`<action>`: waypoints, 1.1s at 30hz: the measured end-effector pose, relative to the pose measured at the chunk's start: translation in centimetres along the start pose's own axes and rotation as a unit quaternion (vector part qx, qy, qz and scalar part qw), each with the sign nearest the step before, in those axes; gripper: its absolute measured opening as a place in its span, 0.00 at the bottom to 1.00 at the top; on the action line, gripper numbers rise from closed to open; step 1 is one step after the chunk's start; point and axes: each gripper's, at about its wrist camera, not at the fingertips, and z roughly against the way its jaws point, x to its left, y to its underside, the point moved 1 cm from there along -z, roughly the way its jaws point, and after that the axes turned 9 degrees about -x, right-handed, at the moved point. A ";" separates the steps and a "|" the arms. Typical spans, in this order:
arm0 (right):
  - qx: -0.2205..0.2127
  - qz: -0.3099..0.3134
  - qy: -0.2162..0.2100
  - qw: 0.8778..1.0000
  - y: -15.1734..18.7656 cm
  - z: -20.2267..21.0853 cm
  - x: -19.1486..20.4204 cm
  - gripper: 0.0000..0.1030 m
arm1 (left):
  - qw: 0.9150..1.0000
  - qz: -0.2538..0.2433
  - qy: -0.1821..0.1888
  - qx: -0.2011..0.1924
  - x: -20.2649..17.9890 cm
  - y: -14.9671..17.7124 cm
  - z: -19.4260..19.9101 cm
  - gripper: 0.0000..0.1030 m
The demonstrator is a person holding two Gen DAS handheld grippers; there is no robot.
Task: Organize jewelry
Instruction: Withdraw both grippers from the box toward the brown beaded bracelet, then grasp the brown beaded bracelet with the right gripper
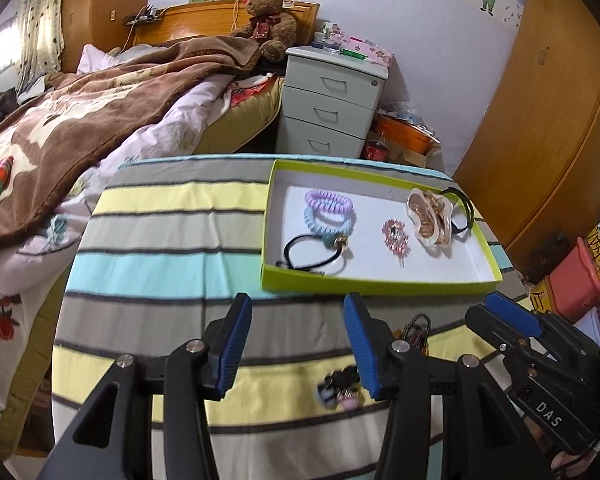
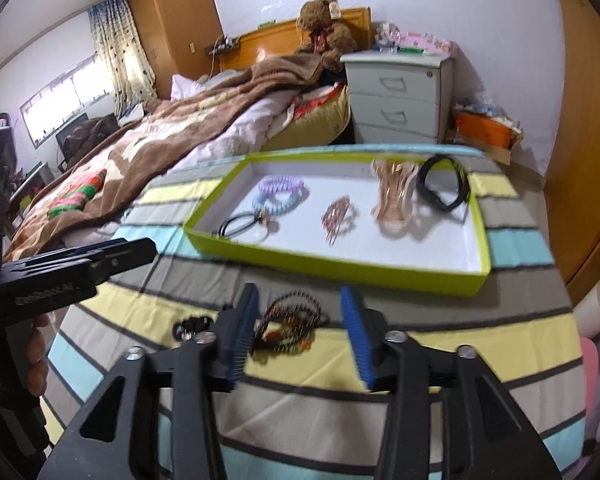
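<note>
The room is bright. Daylight glares white through the window (image 2: 66, 96). Both pictures bend at the edges, with dark corners. Close things look blurry.

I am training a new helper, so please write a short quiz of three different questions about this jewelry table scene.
1. True or false: the right gripper is shut on the beaded bracelet.
2. Which item lies in the green box? A) purple spiral hair tie B) teddy bear C) orange bin
3. Fill in: the small dark hair clips lie on the striped ____, outside the box.

Key: 1 false, its jaws stand open around it; 2 A; 3 cloth.
</note>
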 end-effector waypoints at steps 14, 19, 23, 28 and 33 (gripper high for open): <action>0.045 0.005 0.024 0.999 1.7 -3.6 1.7 0.58 | 0.999 0.036 -0.002 0.024 2.6 4.1 0.7 0.49; 0.064 0.015 0.038 0.997 2.0 -4.6 2.2 0.58 | 0.999 0.047 -0.006 0.025 3.4 4.5 0.8 0.50; 0.069 0.020 0.045 0.996 2.4 -4.7 2.2 0.58 | 0.998 0.050 -0.006 0.028 3.6 4.7 0.7 0.50; 0.063 0.017 0.046 0.997 2.5 -4.4 2.1 0.45 | 0.998 0.049 -0.003 0.033 3.6 5.0 0.5 0.50; 0.058 0.017 0.034 0.998 2.7 -4.1 1.9 0.23 | 0.998 0.051 -0.003 0.038 3.5 5.0 0.3 0.50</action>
